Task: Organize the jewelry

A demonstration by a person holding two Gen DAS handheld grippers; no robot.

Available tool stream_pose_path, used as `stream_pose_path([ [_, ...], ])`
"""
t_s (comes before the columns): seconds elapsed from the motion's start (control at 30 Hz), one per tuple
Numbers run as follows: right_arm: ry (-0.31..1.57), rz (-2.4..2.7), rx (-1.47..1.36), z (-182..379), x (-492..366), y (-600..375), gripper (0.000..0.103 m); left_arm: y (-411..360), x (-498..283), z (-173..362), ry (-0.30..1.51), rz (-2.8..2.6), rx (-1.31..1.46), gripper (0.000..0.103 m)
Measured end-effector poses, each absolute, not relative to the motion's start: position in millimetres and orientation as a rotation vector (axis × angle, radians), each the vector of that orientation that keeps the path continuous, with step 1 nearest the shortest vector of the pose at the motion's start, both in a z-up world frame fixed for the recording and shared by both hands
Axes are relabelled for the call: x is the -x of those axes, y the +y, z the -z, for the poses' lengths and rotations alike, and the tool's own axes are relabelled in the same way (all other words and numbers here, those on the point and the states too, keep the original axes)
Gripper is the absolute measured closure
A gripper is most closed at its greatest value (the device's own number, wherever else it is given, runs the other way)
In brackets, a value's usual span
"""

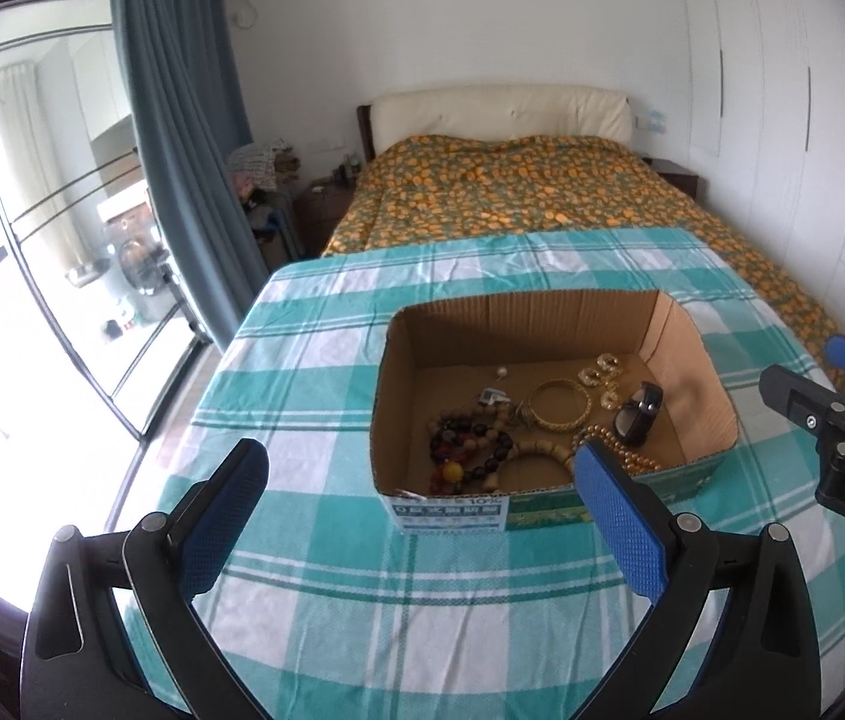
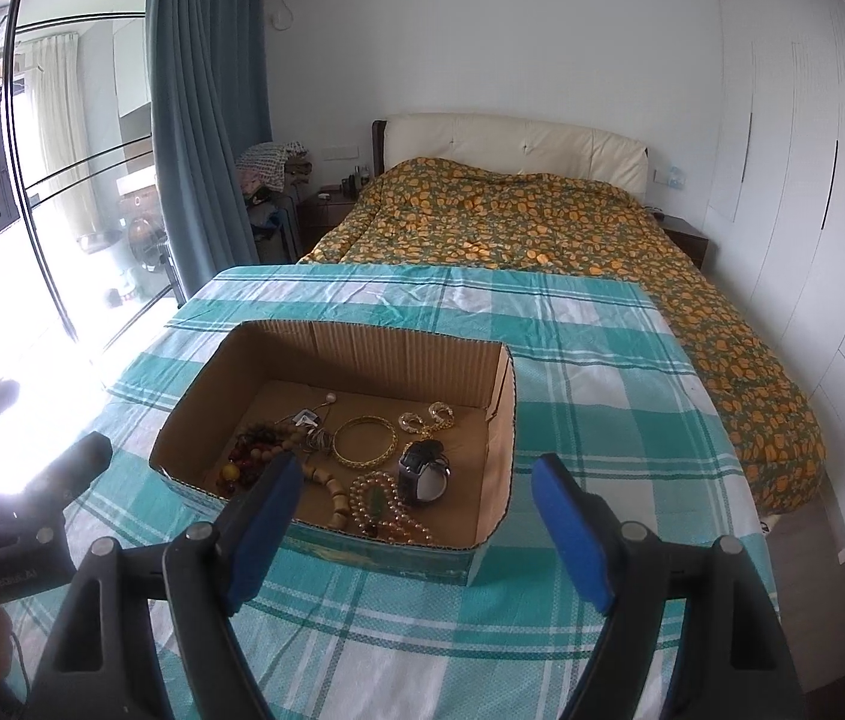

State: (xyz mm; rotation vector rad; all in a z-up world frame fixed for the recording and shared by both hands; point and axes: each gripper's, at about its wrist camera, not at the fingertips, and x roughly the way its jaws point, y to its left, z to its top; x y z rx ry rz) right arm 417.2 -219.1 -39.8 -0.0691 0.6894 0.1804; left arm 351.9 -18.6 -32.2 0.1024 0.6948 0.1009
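Observation:
An open cardboard box (image 1: 692,354) (image 2: 206,384) stands on the teal checked tablecloth (image 1: 314,360) (image 2: 590,396). Inside lie a gold bangle (image 1: 560,405) (image 2: 365,441), gold earrings (image 1: 599,369) (image 2: 428,417), a black watch (image 1: 638,414) (image 2: 422,471), dark bead bracelets (image 1: 464,447) (image 2: 248,450), a wooden bead bracelet (image 1: 536,450) (image 2: 329,483) and a pearl strand (image 1: 620,450) (image 2: 380,507). My left gripper (image 1: 422,480) hovers open in front of the box, nothing between its blue pads. My right gripper (image 2: 419,492) is open and empty too, above the box's near wall.
Behind the table is a bed (image 1: 530,192) (image 2: 542,222) with an orange-patterned quilt. White wardrobes (image 1: 794,120) (image 2: 812,180) line the right wall. A blue curtain (image 1: 176,120) (image 2: 206,108) and glass doors are on the left. Nightstands flank the headboard.

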Motion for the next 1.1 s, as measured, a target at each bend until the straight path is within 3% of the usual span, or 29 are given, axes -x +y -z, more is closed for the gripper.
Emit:
stream_pose_path([
  [1.1,0.672,-0.223,0.097,-9,-322,-193,0.022,1,-281,-2,0.716,-0.088,-0.007,0.0],
])
